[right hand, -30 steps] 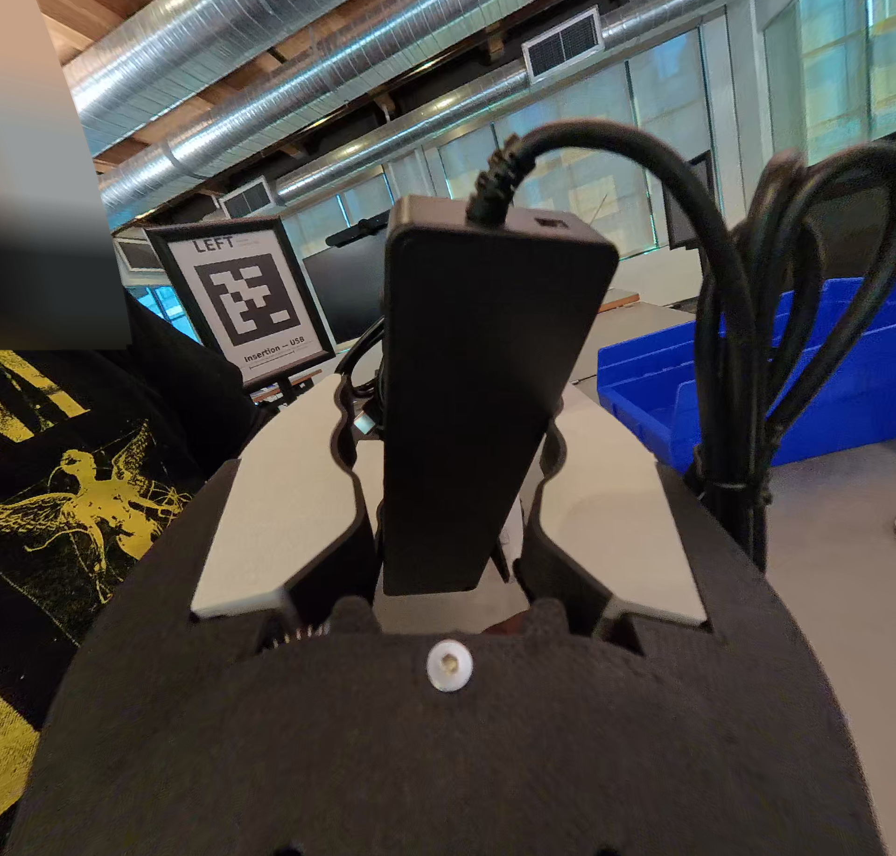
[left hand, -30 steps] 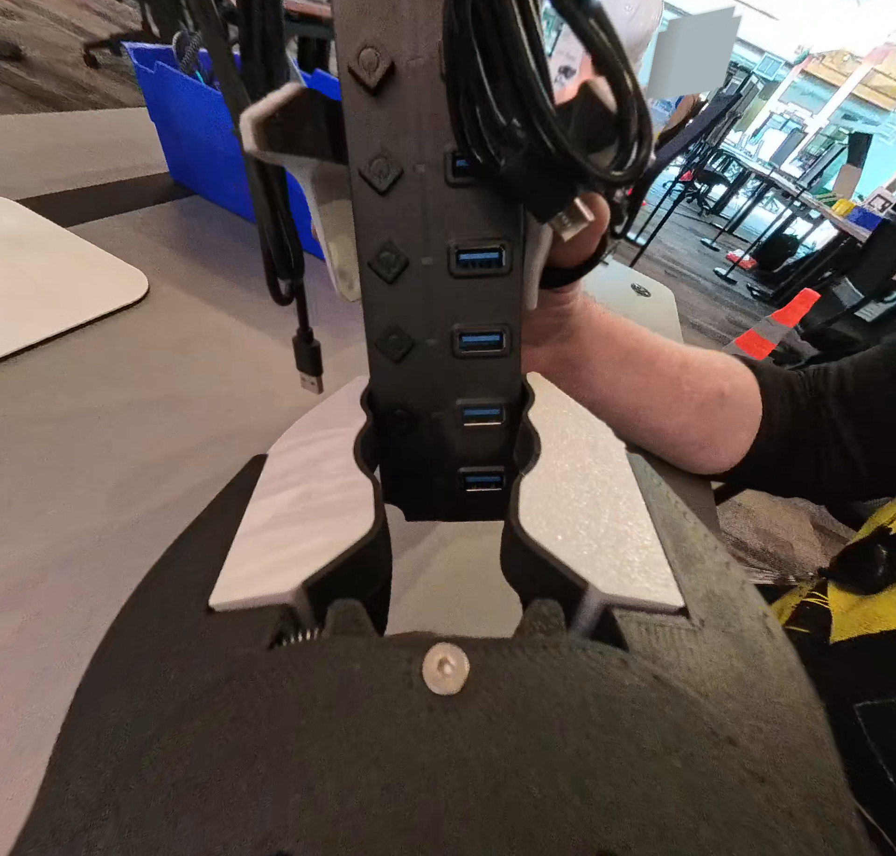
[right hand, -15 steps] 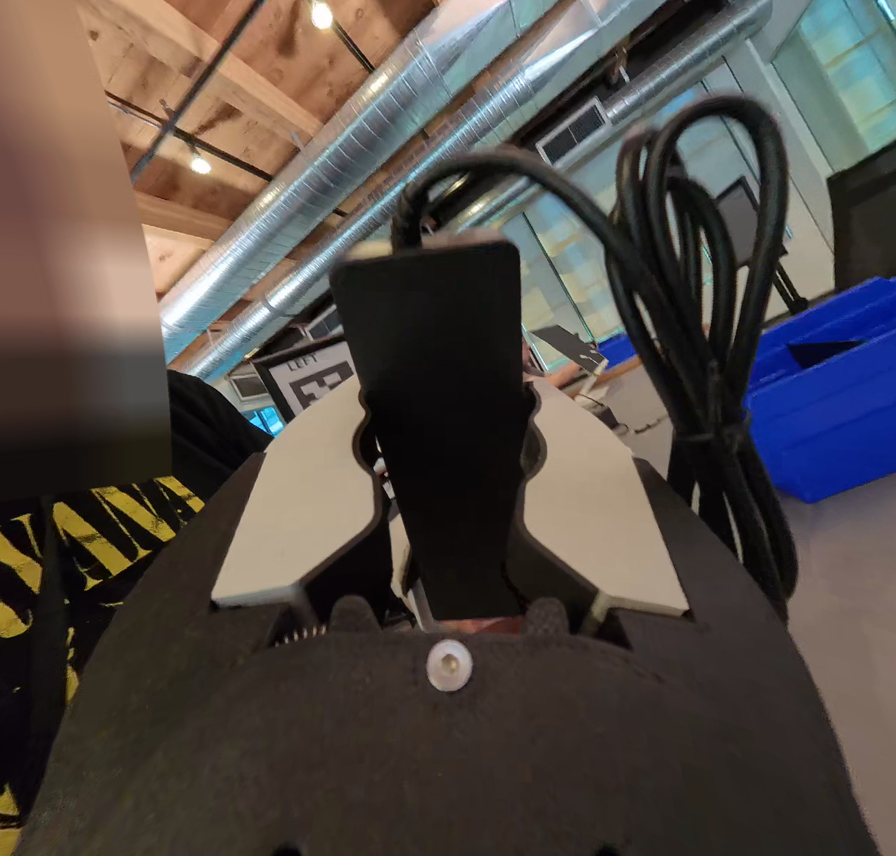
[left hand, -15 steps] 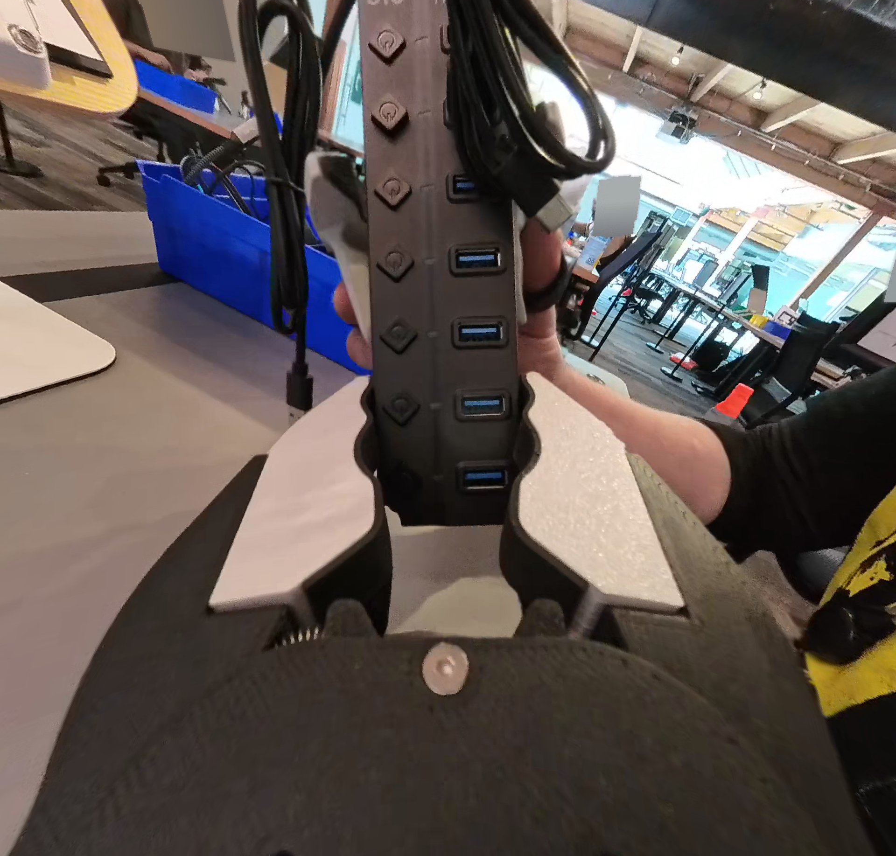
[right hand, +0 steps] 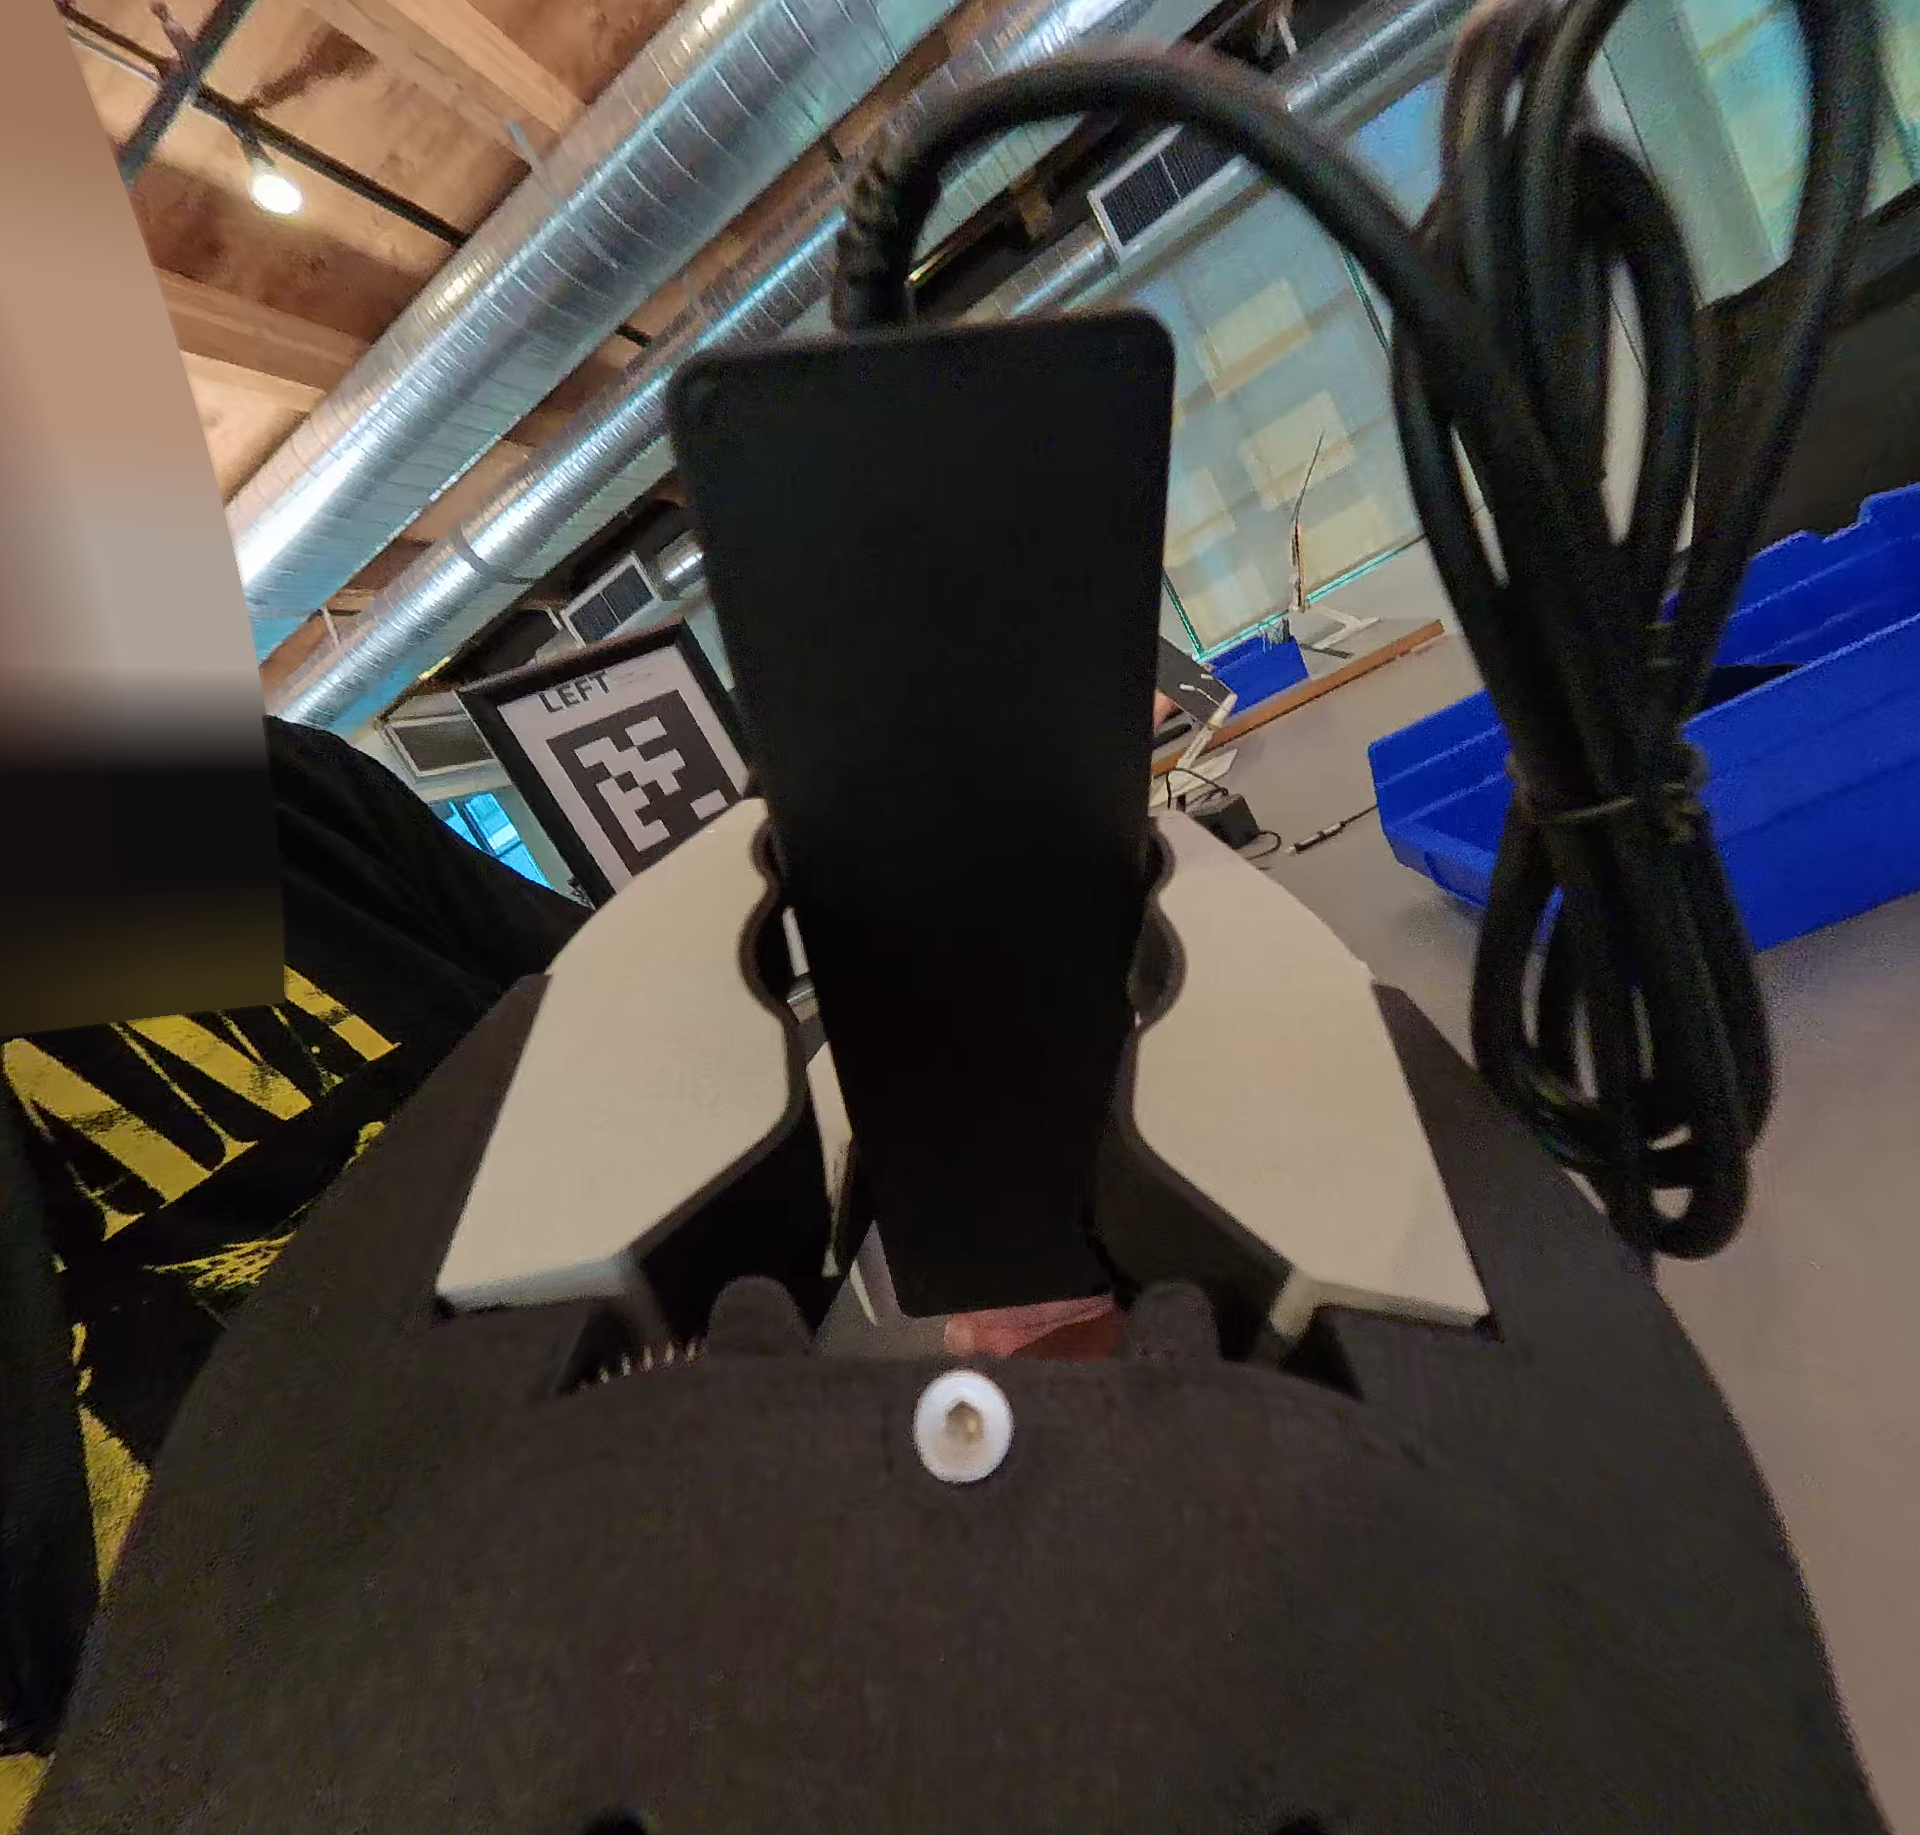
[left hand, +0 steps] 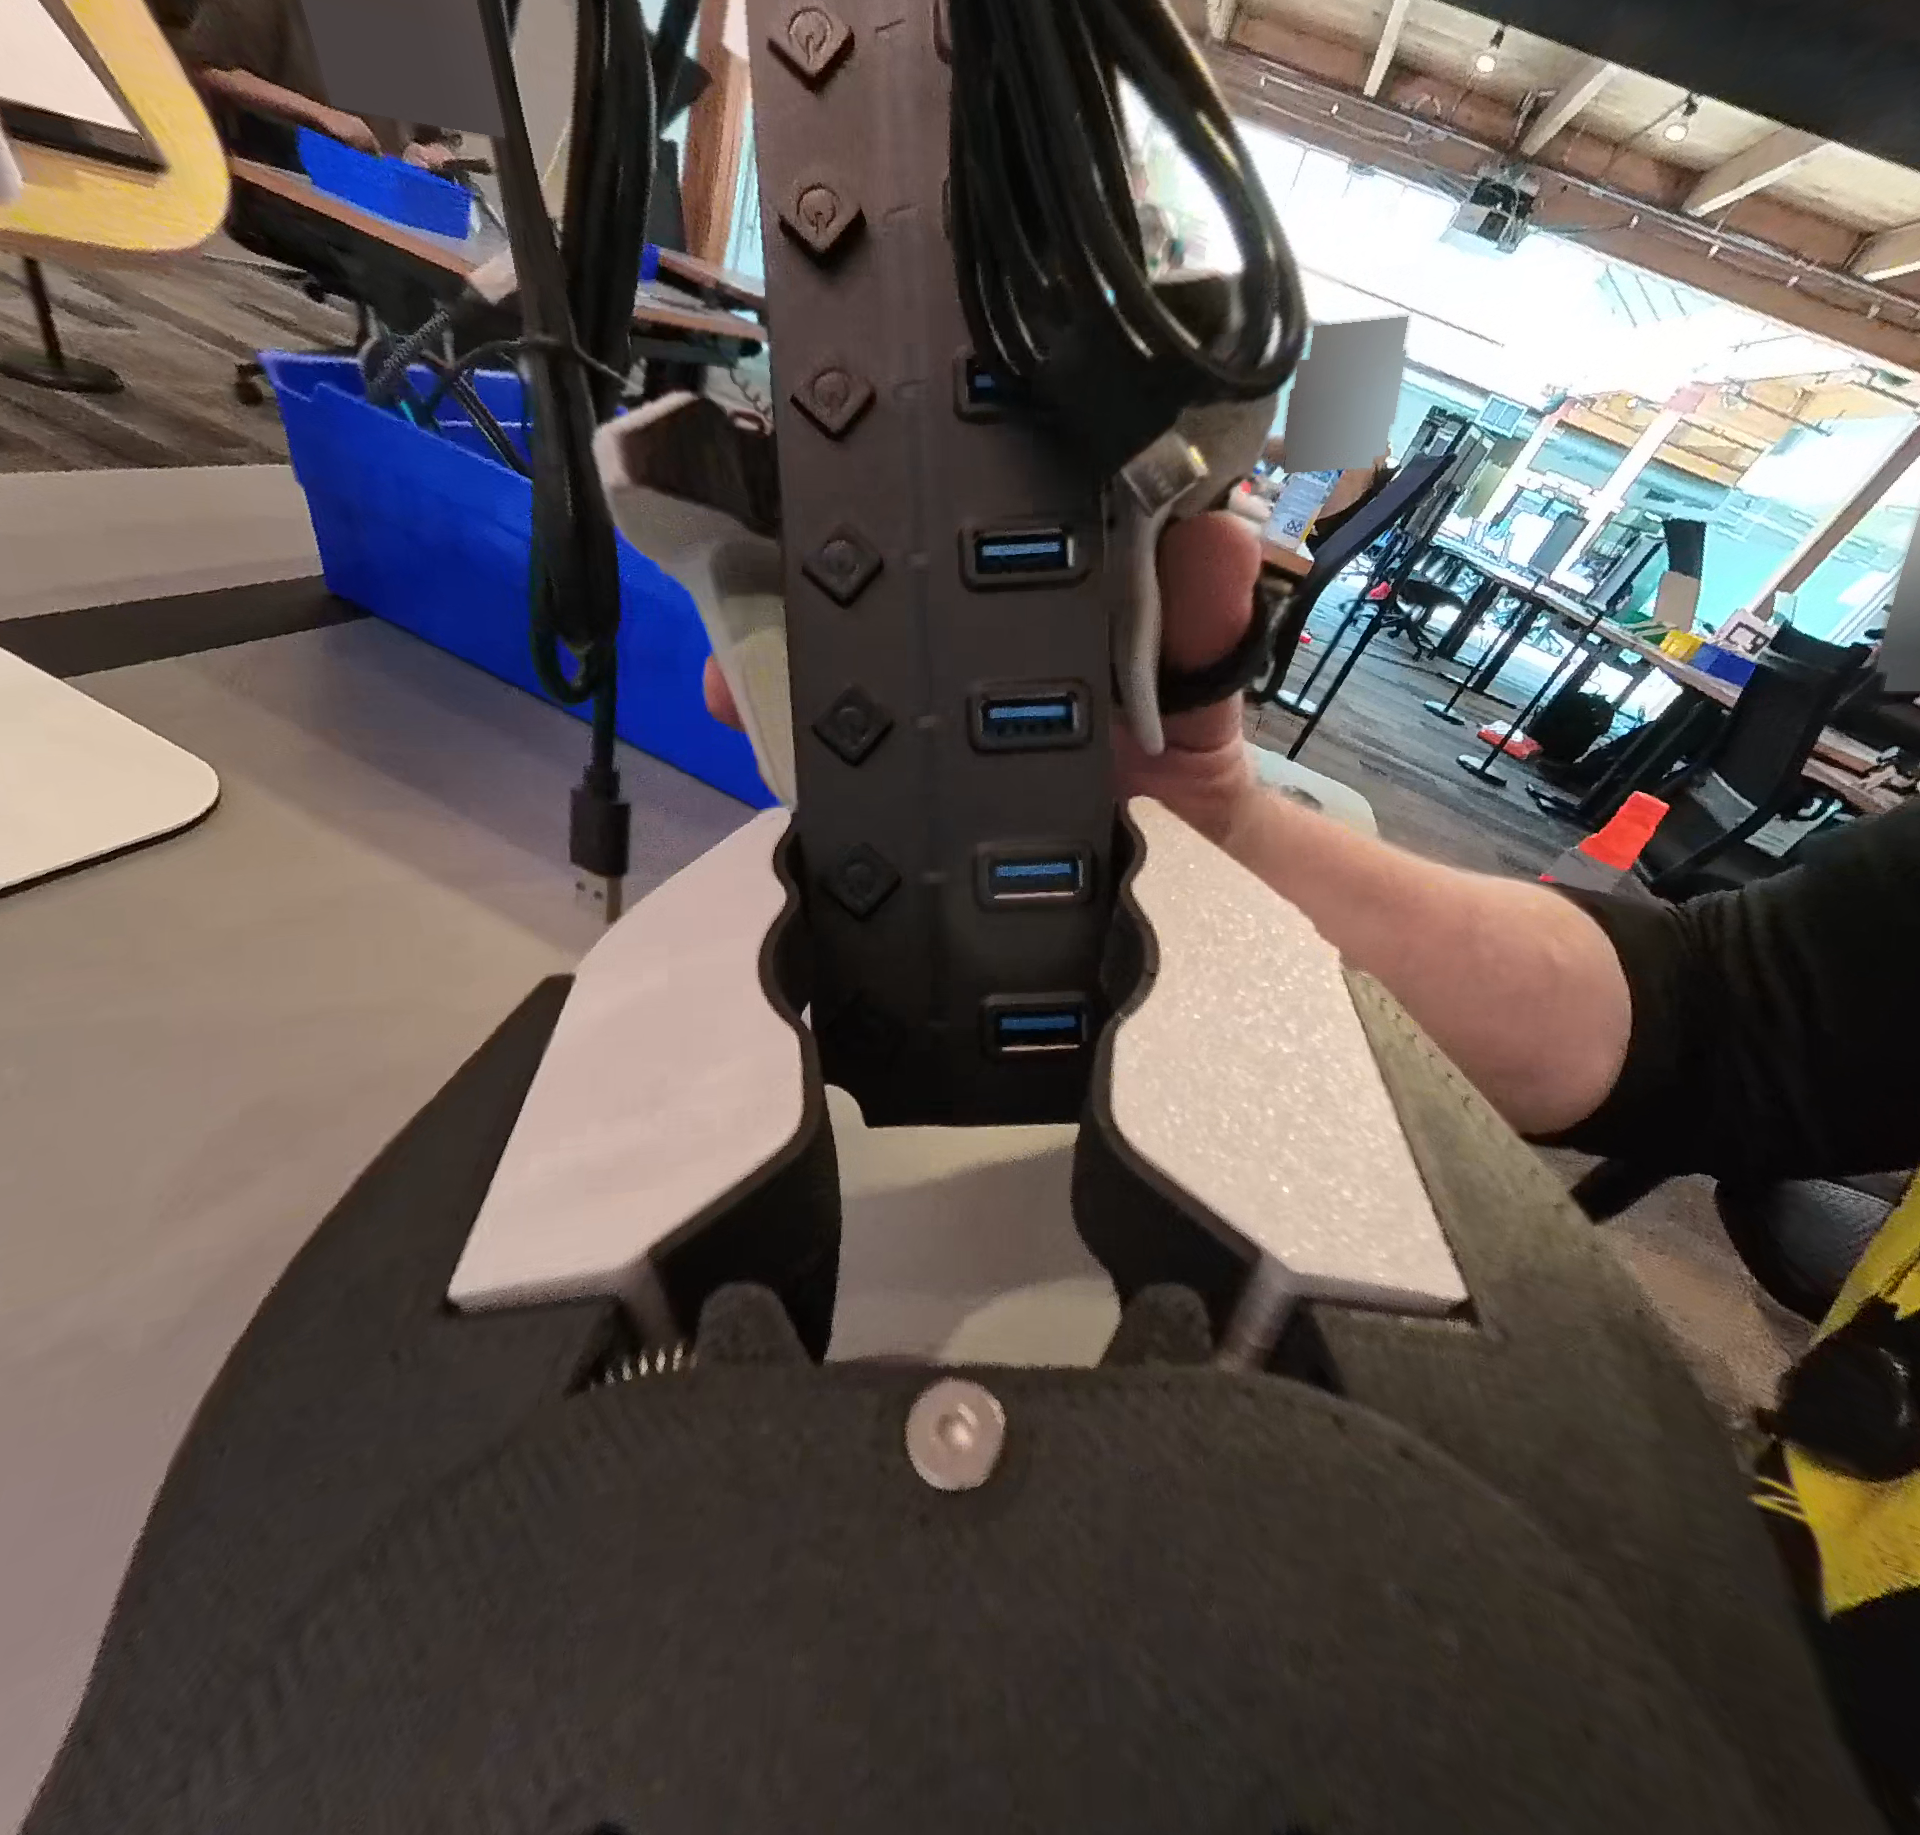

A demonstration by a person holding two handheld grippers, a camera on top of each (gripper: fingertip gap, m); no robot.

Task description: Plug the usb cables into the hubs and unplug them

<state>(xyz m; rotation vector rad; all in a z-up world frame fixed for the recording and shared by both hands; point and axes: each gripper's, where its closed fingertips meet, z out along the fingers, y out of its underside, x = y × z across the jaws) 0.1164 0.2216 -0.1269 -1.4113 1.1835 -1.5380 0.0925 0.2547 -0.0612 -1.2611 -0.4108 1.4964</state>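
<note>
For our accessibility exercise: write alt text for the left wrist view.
The left gripper clamps the lower end of an upright black USB hub with blue ports. Bundled black cables hang beside it; behind it sits a blue bin on the grey table.

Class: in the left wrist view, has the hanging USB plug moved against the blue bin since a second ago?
Yes. The hanging USB plug has swung right, nearer the blue bin's right end.

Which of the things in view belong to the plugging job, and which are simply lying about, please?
Job: USB hub, clamped in the left tool; bundled black cable with loose plug.
Lying about: blue bin; white board; framed marker sign.
</note>
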